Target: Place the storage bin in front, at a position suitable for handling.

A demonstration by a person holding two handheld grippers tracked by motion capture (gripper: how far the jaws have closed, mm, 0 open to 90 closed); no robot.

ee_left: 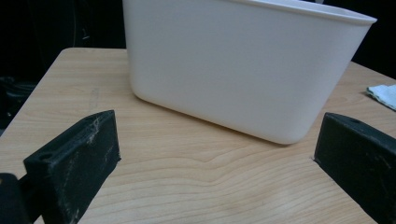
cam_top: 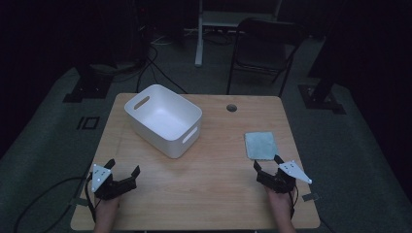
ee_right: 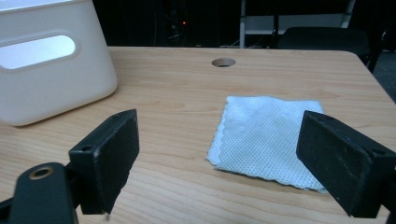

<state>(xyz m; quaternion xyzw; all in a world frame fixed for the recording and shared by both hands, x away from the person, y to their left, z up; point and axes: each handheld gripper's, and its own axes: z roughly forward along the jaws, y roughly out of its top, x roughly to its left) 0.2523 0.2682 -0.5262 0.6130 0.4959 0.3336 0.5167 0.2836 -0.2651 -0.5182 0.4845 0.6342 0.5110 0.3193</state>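
Wooden table (cam_top: 209, 194) sitting in dim room. Left gripper (cam_top: 124, 169) and right gripper (cam_top: 266, 162) resting near front edge, jaws spread, pinching nothing. Pale blue cloth (cam_top: 261, 145) lying flat just beyond right gripper (corner almost touching). White bin (cam_top: 163, 119) standing farther back.

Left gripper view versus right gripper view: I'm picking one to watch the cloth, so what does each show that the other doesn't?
The left gripper view alone shows the white bin's plain side wall up close. The right gripper view alone shows the whole folded cloth, the bin's handle slot, the table's cable hole and a chair. Both share the wooden table, the bin, and open black jaws with nothing between them.
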